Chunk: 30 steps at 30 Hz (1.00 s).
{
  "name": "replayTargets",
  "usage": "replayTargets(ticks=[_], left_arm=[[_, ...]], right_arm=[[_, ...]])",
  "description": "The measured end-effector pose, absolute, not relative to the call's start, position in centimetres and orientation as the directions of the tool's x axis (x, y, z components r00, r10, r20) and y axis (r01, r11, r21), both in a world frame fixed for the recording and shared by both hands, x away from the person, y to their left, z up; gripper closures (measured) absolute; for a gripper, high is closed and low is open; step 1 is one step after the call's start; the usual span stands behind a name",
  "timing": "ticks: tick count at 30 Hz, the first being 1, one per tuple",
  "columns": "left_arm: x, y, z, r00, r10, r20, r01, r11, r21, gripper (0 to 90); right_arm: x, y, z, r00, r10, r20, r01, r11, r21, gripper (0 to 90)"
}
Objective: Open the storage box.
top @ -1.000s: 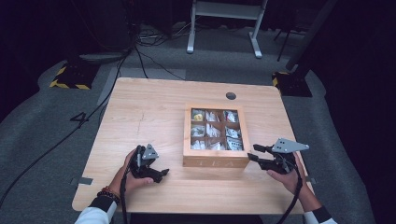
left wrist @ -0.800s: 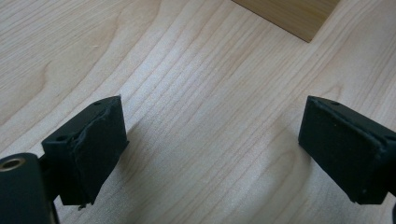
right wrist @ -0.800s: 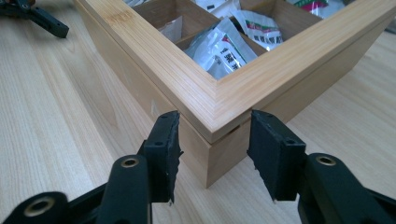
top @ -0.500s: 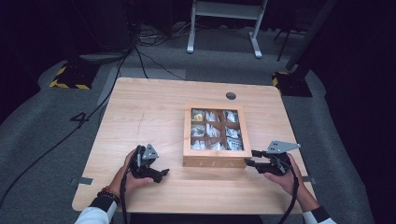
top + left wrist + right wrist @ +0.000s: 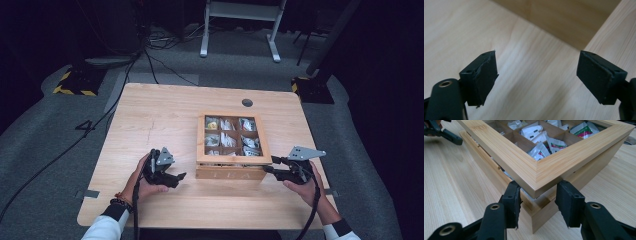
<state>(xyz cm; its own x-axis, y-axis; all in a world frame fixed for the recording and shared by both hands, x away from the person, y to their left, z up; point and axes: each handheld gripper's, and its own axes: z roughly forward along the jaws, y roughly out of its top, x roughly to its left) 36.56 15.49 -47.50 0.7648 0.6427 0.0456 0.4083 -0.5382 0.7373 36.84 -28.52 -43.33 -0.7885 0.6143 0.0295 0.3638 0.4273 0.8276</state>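
Two tongs work a square bamboo tea box with a glass-paned lid at the pale wooden worktop's centre. Right tongs straddle its four-o'clock lid corner (rigid, light, hinged, pane fragile); left tongs, lately narrowing, gape empty at eight o'clock.

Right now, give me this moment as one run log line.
tea box: lid corner raised | right gripper: jaws astride lid corner | left gripper: open, nothing between jaws, over table
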Motion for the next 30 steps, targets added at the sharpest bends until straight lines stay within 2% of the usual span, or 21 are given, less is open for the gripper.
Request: replayTargets(ticks=[15, 23, 26, 30], left_arm=[[37.0, 13.1, -42.6, 0.784, 0.607, 0.129, 0.254, -0.503, 0.826, 19.0], [37.3, 12.1, -41.6, 0.785, 0.594, 0.178, 0.202, -0.516, 0.832, 21.4], [37.3, 11.9, -41.3, 0.792, 0.582, 0.183, 0.183, -0.513, 0.839, 27.0], [37.3, 11.7, -41.0, 0.789, 0.581, 0.2, 0.157, -0.504, 0.849, 27.0]], right_arm=[[37.3, -28.5, -42.1, -0.771, 0.635, 0.052, 0.371, 0.382, 0.846, 55.0], [37.5, -28.5, -41.7, -0.768, 0.638, 0.05, 0.367, 0.375, 0.851, 55.4], [37.6, -28.5, -41.4, -0.767, 0.64, 0.051, 0.363, 0.368, 0.856, 55.1], [37.7, -28.5, -41.1, -0.763, 0.644, 0.049, 0.362, 0.364, 0.859, 55.0]])
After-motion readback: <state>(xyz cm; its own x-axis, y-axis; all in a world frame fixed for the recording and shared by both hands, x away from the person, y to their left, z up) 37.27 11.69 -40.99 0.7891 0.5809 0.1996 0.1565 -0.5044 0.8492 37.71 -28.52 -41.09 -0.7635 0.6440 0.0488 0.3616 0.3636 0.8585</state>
